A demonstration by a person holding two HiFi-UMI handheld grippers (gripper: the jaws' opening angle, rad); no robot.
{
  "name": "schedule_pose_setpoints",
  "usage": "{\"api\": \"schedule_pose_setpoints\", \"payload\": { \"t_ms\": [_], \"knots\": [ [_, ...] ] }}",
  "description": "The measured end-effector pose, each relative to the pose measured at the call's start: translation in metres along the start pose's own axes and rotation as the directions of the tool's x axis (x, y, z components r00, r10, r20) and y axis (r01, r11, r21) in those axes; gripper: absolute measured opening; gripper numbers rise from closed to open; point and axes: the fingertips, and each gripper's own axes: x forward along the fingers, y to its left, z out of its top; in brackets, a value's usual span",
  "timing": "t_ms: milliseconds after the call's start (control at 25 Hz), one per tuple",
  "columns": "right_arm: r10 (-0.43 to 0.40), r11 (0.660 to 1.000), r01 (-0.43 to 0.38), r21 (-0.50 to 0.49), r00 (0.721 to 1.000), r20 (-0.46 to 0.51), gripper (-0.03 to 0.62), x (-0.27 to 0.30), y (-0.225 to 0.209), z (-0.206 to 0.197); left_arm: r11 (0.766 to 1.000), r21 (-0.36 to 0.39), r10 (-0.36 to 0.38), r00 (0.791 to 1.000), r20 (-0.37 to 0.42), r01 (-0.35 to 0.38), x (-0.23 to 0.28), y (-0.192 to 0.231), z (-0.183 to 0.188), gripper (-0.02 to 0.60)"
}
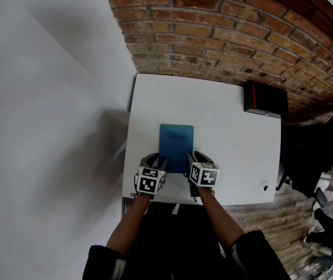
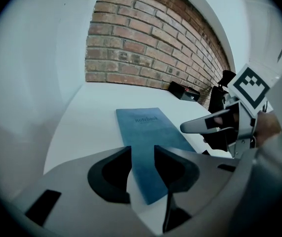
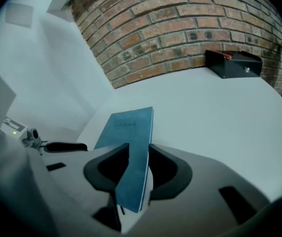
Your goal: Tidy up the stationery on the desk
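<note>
Lying lengthwise near the front edge of the white surface (image 1: 230,127), the blue notebook (image 1: 176,147) has its cover up, and the word "notebook" is printed on it. The 2 grippers meet it at its near end, 1 at each corner.

The left gripper (image 2: 142,158) has its fingers set narrow, with the near left corner of the notebook filling the gap between them. The right gripper (image 3: 138,154) has its fingers closed on the near right corner. In its own view the notebook runs edge-on through the gap and its corner sticks out past the fingers toward the camera. Whether the near end is raised off the surface cannot be told.

A black box (image 1: 265,99) sits well apart from the notebook at the far right corner, close against the brick wall (image 1: 224,28). A small round fitting (image 1: 263,186) lies near the right front corner.
</note>
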Motion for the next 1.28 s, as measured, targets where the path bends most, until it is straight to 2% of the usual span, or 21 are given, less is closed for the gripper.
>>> {"api": "schedule_pose_setpoints", "payload": {
  "t_ms": [200,400,520,680,840,1000,1120,1280],
  "knots": [
    [-0.003,1.000,0.002,0.021,0.999,0.054,0.134,-0.029,-0.004,-0.001,1.000,0.023,-0.018,0.999,0.032,0.017,-0.016,-0.011,0.003,0.152],
    [-0.021,0.998,0.017,0.061,0.998,0.059,0.111,-0.057,-0.018,-0.028,0.998,0.046,-0.045,0.996,0.074,0.042,-0.033,-0.033,0.003,0.147],
    [-0.032,0.997,0.025,0.075,0.996,0.083,0.088,-0.070,-0.026,-0.043,0.996,0.066,-0.058,0.993,0.100,0.052,-0.040,-0.047,0.003,0.121],
    [-0.028,0.997,0.019,0.071,0.992,0.124,0.036,-0.088,-0.028,-0.054,0.993,0.073,-0.103,0.984,0.145,0.093,-0.047,-0.068,0.004,0.032],
    [-0.052,0.998,0.046,0.043,0.984,0.169,0.022,-0.108,-0.031,-0.057,0.985,0.114,-0.146,0.972,0.185,0.127,-0.055,-0.090,0.008,0.015],
    [-0.082,0.995,0.069,0.071,0.976,0.201,0.021,-0.124,-0.041,-0.066,0.979,0.133,-0.177,0.966,0.188,0.153,-0.058,-0.100,0.008,0.015],
    [-0.077,0.995,0.063,0.078,0.979,0.189,0.023,-0.131,-0.043,-0.075,0.976,0.144,-0.190,0.967,0.169,0.166,-0.057,-0.105,0.002,0.015],
    [-0.059,0.998,0.055,0.034,0.991,0.122,0.025,-0.125,-0.040,-0.092,0.971,0.153,-0.206,0.966,0.153,0.183,-0.054,-0.111,-0.002,0.015]
  ]
}}
